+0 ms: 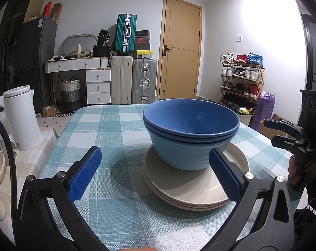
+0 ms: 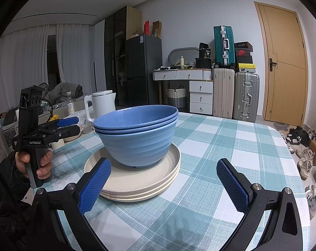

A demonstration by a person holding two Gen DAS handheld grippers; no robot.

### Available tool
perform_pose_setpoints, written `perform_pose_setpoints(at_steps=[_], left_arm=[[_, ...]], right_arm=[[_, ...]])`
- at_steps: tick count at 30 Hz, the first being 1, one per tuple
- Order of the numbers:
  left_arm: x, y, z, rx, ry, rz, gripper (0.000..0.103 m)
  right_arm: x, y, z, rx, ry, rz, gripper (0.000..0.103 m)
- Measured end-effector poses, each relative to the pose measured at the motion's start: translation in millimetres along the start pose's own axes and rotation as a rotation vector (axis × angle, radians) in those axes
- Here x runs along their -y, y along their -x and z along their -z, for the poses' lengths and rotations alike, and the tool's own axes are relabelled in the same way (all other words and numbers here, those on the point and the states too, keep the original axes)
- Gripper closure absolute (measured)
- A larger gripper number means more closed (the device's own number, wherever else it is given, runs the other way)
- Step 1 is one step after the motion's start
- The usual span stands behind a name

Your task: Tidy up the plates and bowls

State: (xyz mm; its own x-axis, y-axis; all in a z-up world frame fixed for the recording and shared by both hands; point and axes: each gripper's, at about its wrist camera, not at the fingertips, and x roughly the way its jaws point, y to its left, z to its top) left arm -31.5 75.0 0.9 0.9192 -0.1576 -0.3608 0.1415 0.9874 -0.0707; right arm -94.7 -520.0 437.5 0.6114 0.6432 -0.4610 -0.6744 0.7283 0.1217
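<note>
Left wrist view: nearest stands the left gripper [image 1: 155, 171], its blue pads spread wide and holding nothing, low over the checked tablecloth [image 1: 107, 129]. The right-hand pad sits in front of the stack's near edge; contact cannot be confirmed. Just beyond, the blue bowls [image 1: 191, 133] are nested and resting on the cream plates [image 1: 191, 186], which lie flat on the cloth. A white kettle [image 1: 22, 117] stands well to the left of the stack. The right gripper [image 1: 283, 133] appears at the far right of the stack, side-on; its opening cannot be judged here.

Right wrist view: nearest is the right gripper [image 2: 164, 179], pads wide apart and empty, the left-hand pad overlapping the plates' [image 2: 137, 179] near rim. The bowls [image 2: 137, 131] sit upright, three rims showing. The left gripper [image 2: 68, 125] hovers left of the stack.

Assessment: the ware looks like rigid, matte, lightweight plastic or fibre, unlikely to shatter but liable to slide when nested. The best hold appears to be a pinch across a bowl's rim wall, or the plates' raised lip.
</note>
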Motion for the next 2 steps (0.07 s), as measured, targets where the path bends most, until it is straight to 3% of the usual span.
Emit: perform_pose_setpoints(at_steps=[2], left_arm=[[0.2, 0.5, 0.0, 0.000, 0.001, 0.000, 0.000]], right_arm=[[-0.1, -0.1, 0.1, 0.000, 0.000, 0.001, 0.000]])
